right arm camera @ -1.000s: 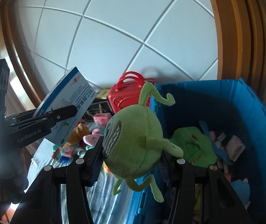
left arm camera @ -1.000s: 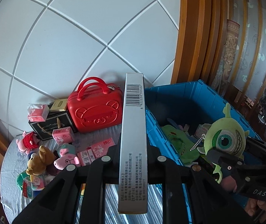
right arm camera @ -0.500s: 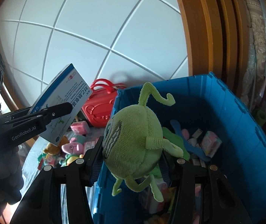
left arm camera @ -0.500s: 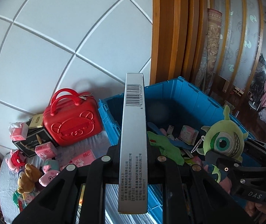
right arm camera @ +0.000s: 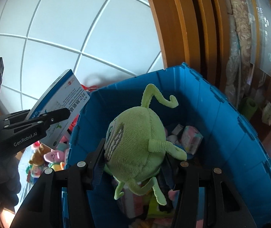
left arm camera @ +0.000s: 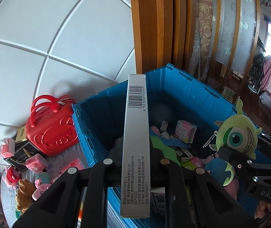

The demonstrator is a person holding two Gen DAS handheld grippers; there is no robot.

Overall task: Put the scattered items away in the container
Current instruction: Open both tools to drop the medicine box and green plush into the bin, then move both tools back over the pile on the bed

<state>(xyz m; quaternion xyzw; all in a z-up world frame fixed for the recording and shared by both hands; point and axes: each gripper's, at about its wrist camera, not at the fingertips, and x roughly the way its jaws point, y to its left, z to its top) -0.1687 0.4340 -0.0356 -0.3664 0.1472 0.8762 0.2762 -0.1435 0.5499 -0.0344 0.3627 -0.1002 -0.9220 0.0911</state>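
L tongs (left arm camera: 135, 163): we see them clenched on a flat medicine box (left arm camera: 135, 142), gripped on its broad faces near the lower end.
Box axis: long axis runs along the fingers, away from the cam; narrow silver edge w/ barcode faces the lens, barcode end farthest out.
Box position: held in the air above the near-left corner of the blue crate (left arm camera: 192, 87). From the R cam the same box (right arm camera: 67, 102) tilts up-left, white/blue printed face toward us.
R tongs (right arm camera: 135, 163): clenched on a green one-eyed plush (right arm camera: 135, 148), pads pressing both sides of its round body.
Plush axis: horns point up and away from the cam, thin legs dangle toward the cam; stitched mouth turned left. In the L cam its eye (left arm camera: 234, 138) looks back at us, a bead chain hanging at its side.
Plush position: in the air over the crate's open top, not touching the contents.
Crate: holds small pink/blue cartons, a green cloth, other soft toys.
Surface (left arm camera: 69, 155): left of the crate, w/ a red handbag (left arm camera: 50, 133) just beside the crate wall, a black box, pink cartons, and pig and bear plushies farther left.
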